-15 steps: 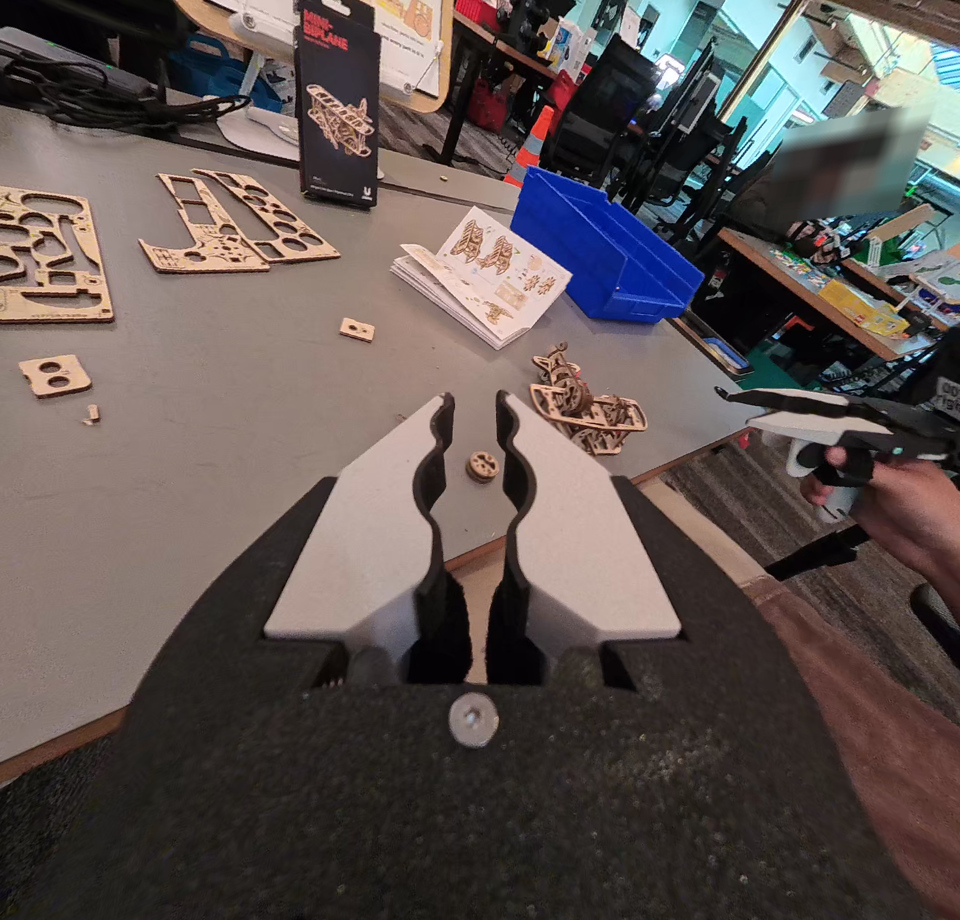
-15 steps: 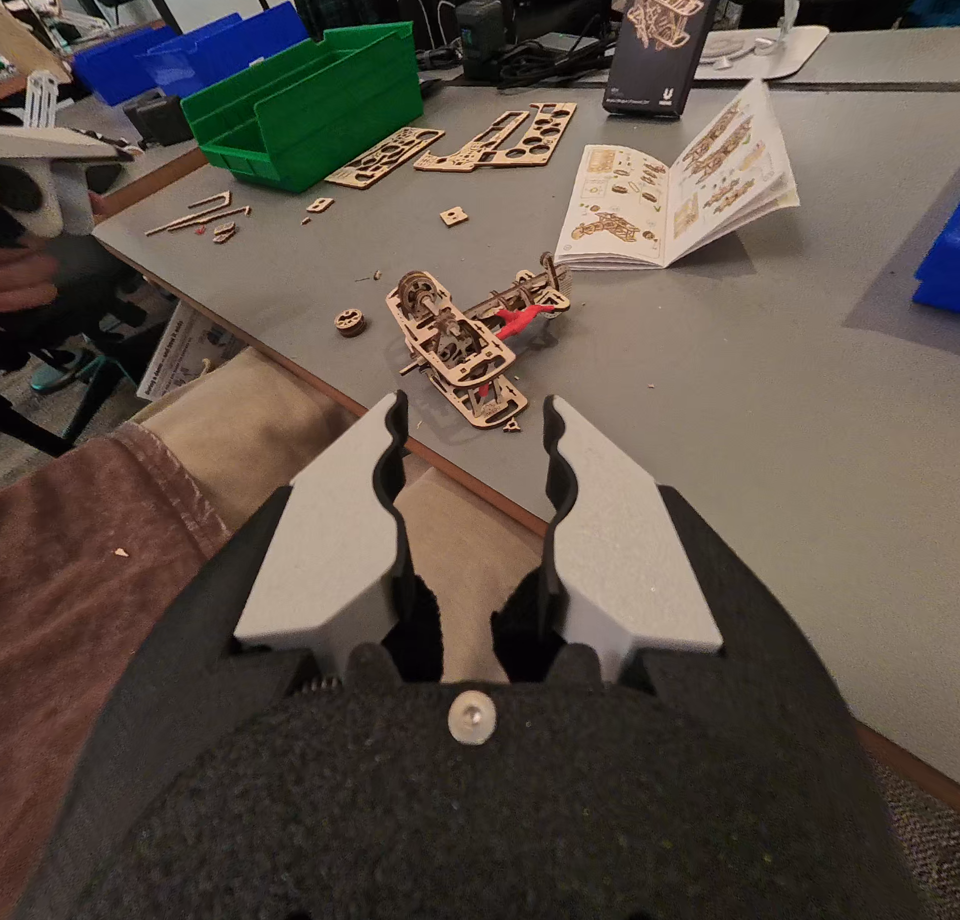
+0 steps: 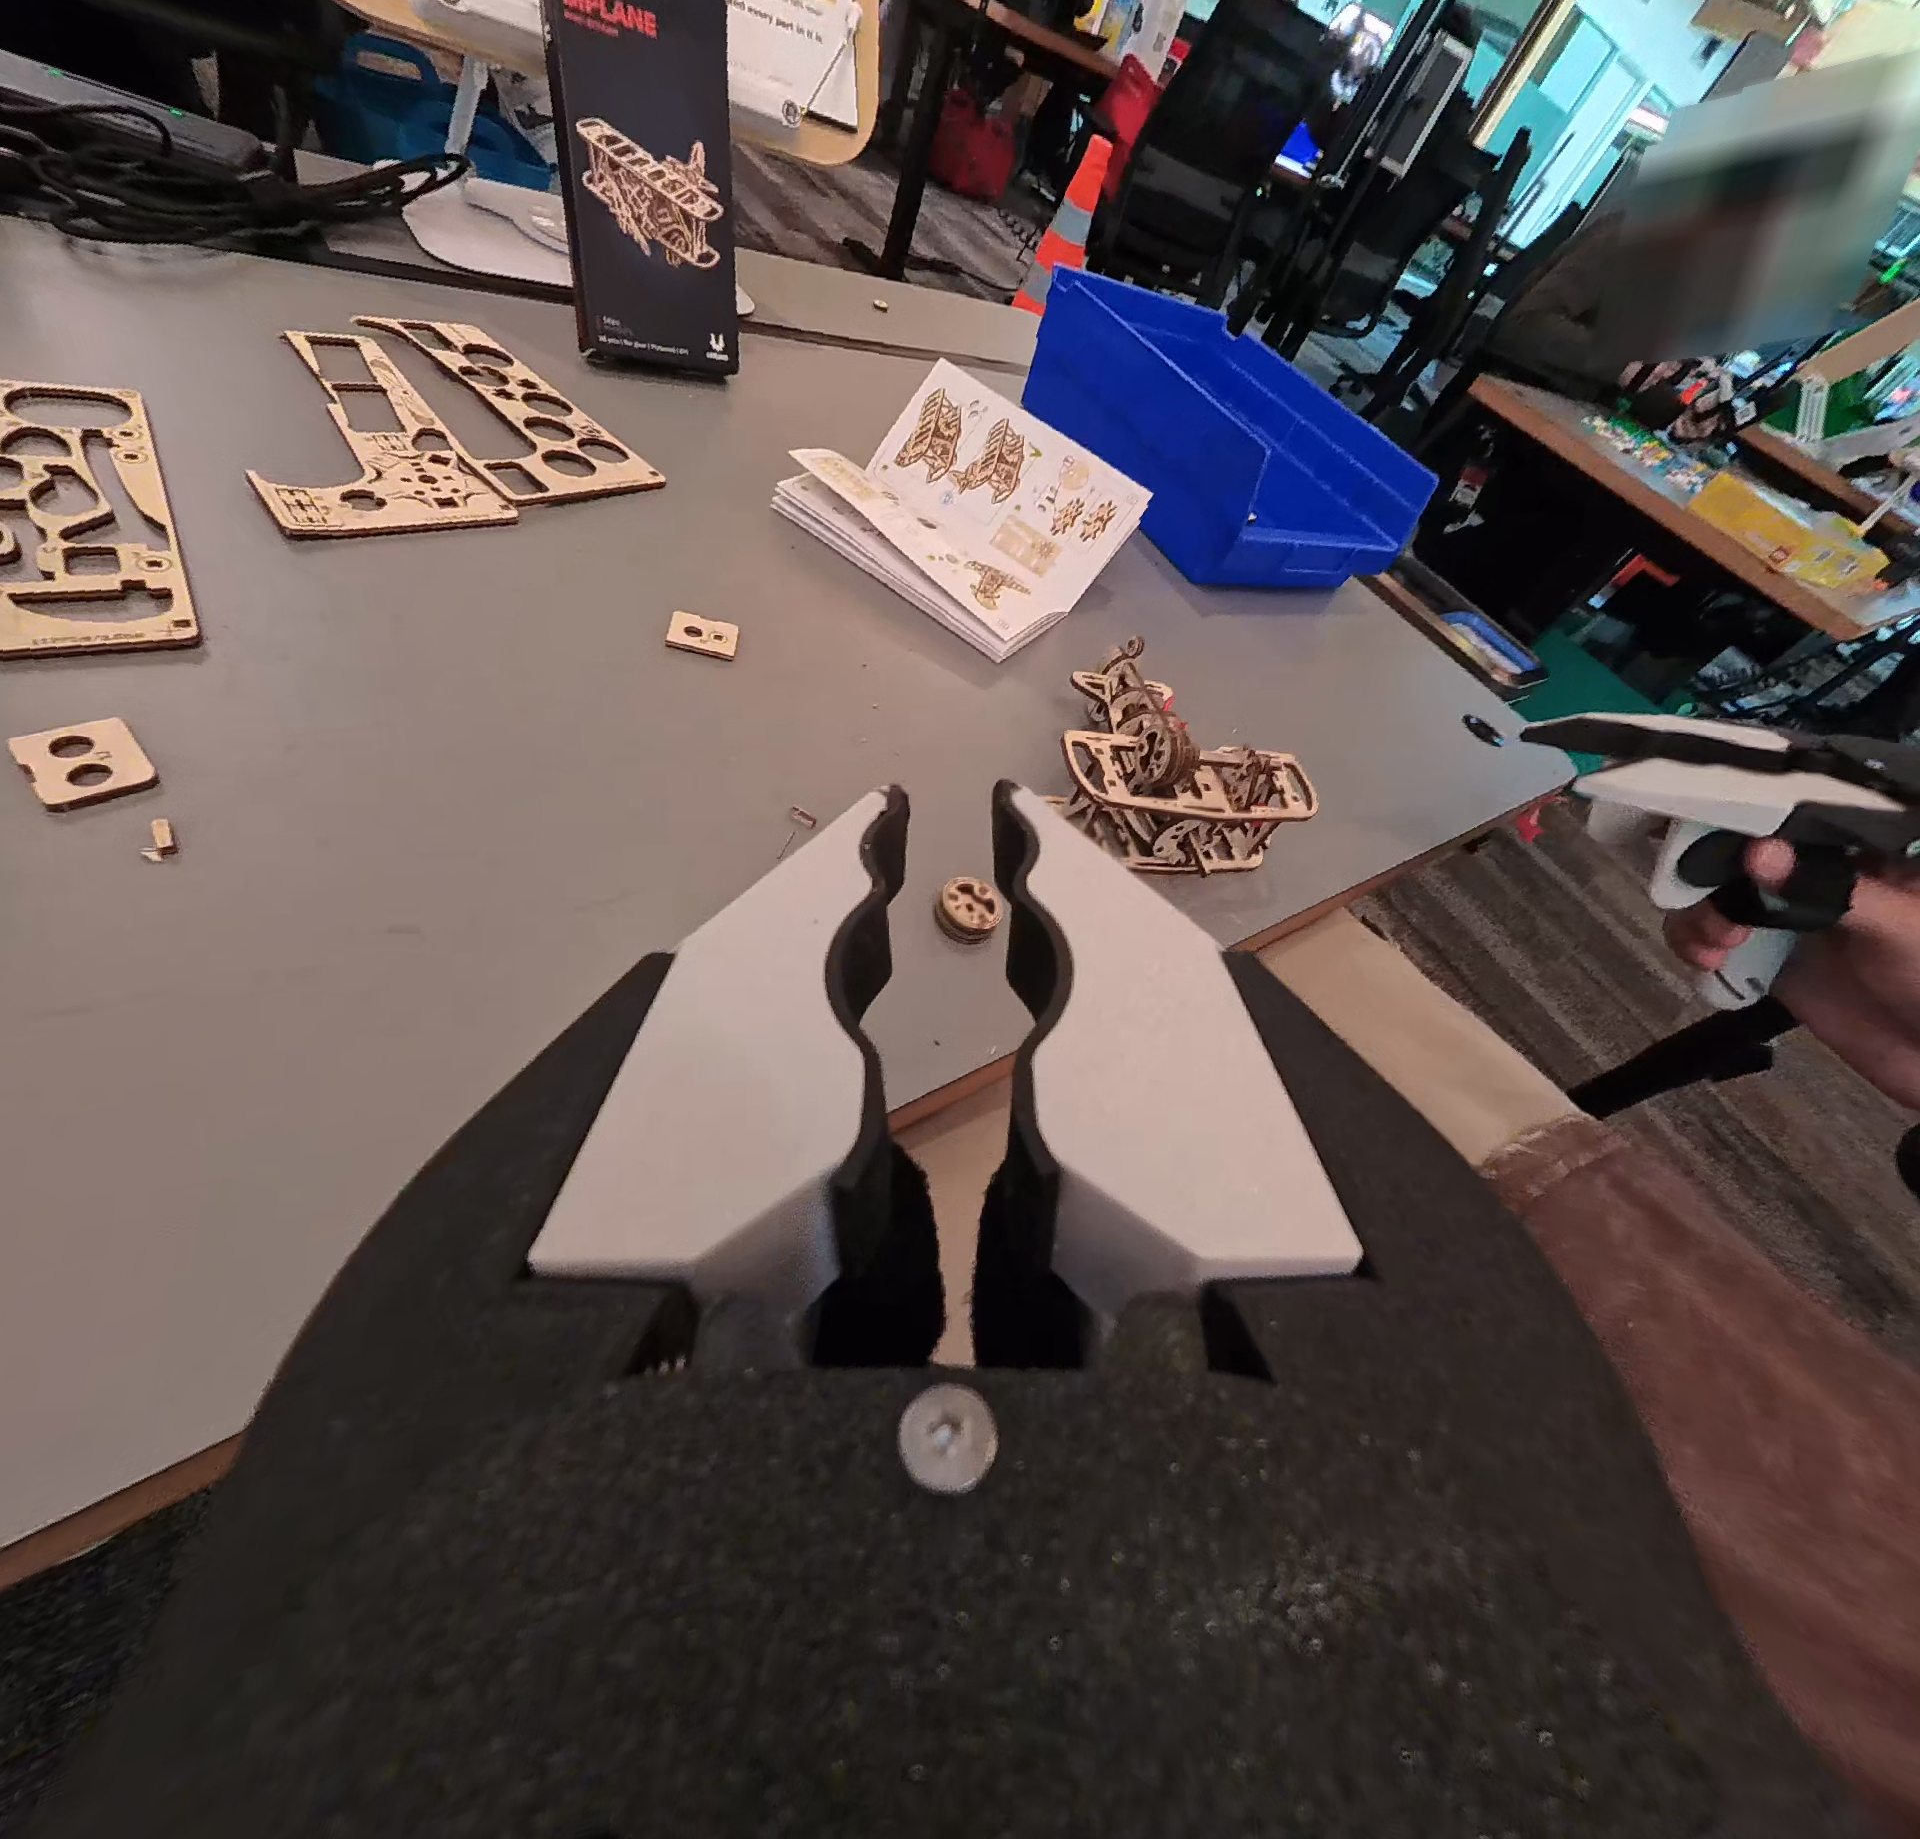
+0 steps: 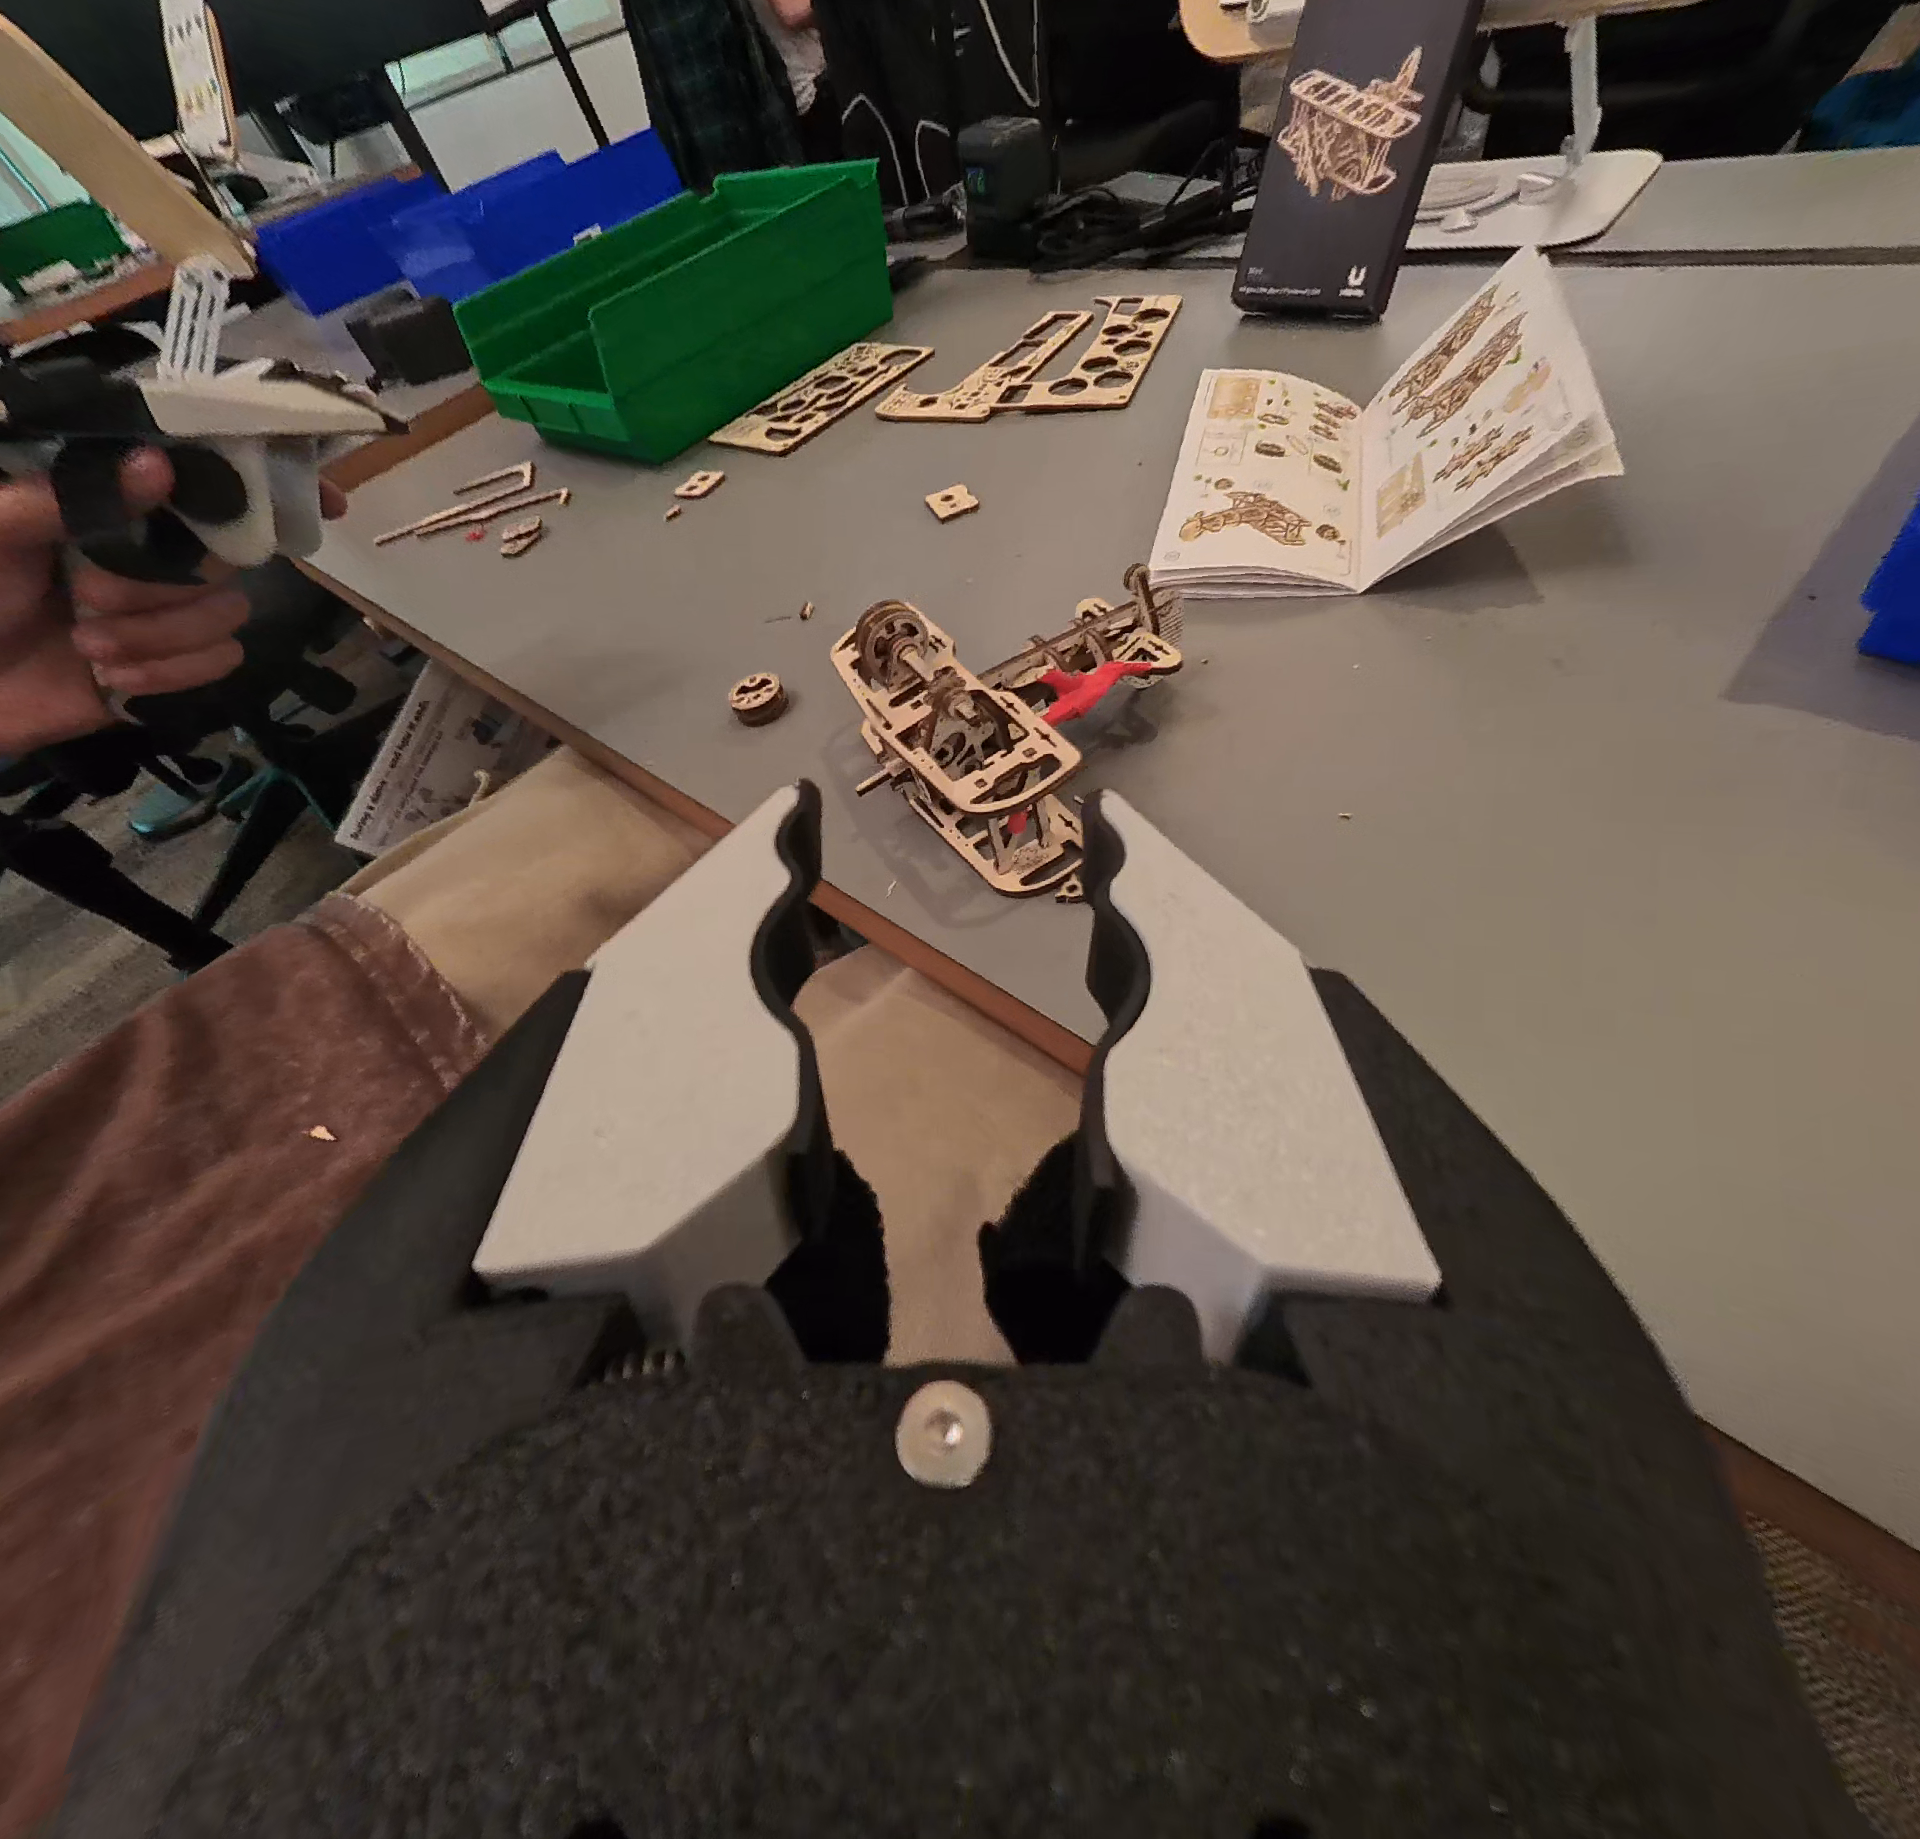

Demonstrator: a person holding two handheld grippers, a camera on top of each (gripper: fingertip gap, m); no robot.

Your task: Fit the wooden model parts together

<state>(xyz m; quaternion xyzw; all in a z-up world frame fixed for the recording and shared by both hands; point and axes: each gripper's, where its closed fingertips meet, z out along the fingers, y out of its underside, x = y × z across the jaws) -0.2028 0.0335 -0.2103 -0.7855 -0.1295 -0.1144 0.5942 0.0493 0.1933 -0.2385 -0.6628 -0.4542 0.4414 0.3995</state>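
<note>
A partly built wooden biplane model (image 3: 1174,781) lies on the grey table (image 3: 468,906) near its front edge. It also shows in the right wrist view (image 4: 956,740), with a red part on it. A small loose wooden wheel (image 3: 968,909) lies on the table beside it, also seen in the right wrist view (image 4: 758,698). My left gripper (image 3: 948,813) is narrowly open and empty, held above the table, and the wheel shows through its gap. My right gripper (image 4: 951,813) is open wider and empty, at the table edge just short of the model.
Punched-out wooden sheets (image 3: 447,428) and small offcuts (image 3: 83,761) lie at the left. An open booklet (image 3: 966,511), a black box (image 3: 644,158) and a blue bin (image 3: 1226,439) stand behind the model. A green bin (image 4: 675,314) is at the far left. A person's lap is below the edge. The gap from one gripper's tips to the other's is roughly 30 cm. The partly built wooden biplane model (image 3: 1174,781) is about 15 cm from my right fingertips and 20 cm from my left. Look for it in the right wrist view (image 4: 888,673) too.
The right wrist view has shifted a little, so the model and bins sit lower and further right in it. The left gripper has barely moved. Both stay open and empty.
</note>
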